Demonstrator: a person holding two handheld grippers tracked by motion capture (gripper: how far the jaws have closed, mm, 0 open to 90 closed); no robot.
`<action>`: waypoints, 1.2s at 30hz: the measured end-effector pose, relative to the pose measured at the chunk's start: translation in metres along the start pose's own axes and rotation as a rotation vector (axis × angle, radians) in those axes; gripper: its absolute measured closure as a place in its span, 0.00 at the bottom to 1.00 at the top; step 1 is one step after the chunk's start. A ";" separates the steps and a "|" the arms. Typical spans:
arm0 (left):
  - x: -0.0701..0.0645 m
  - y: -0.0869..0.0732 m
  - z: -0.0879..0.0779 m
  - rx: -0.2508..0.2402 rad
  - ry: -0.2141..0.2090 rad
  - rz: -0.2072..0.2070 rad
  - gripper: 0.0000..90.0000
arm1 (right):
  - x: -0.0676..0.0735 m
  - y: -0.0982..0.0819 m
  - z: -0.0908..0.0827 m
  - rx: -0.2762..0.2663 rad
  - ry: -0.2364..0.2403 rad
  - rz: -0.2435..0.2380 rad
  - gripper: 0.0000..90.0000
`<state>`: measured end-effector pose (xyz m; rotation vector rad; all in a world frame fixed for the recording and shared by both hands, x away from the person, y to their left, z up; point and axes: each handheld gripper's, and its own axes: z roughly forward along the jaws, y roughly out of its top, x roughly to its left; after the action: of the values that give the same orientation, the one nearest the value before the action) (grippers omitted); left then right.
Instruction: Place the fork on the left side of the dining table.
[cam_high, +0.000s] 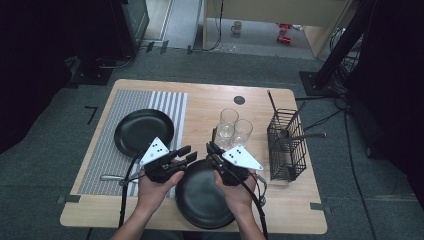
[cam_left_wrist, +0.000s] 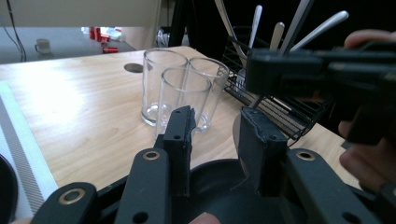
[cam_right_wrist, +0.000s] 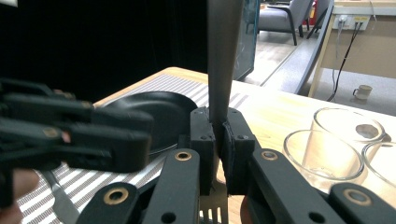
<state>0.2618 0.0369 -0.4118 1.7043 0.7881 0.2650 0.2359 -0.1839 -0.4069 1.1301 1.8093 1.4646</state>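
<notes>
My right claw grips fork upright, tines down; left claw open, empty, just beside, over black plate.

Right hand-held gripper clamps an upright fork (tines down).

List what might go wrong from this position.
The right gripper pinches the fork on its thin handle, tines toward the hand; it could twist or slip onto the near black plate. Three glasses stand bunched just ahead of both grippers, so a forward sweep may topple them. The left gripper hangs open beside the right one; they could collide.
</notes>
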 end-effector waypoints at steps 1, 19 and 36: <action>0.000 0.002 -0.001 -0.004 0.001 0.004 0.72 | 0.000 -0.001 0.001 0.002 0.000 -0.002 0.95; -0.011 0.032 -0.005 -0.037 -0.008 0.042 0.62 | 0.003 -0.012 0.005 0.033 0.011 0.000 0.95; -0.026 0.045 0.003 -0.043 -0.037 0.091 0.63 | 0.015 -0.017 0.008 0.050 0.042 -0.016 0.95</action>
<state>0.2605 0.0147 -0.3645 1.7019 0.6741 0.3096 0.2306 -0.1679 -0.4238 1.1146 1.8886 1.4516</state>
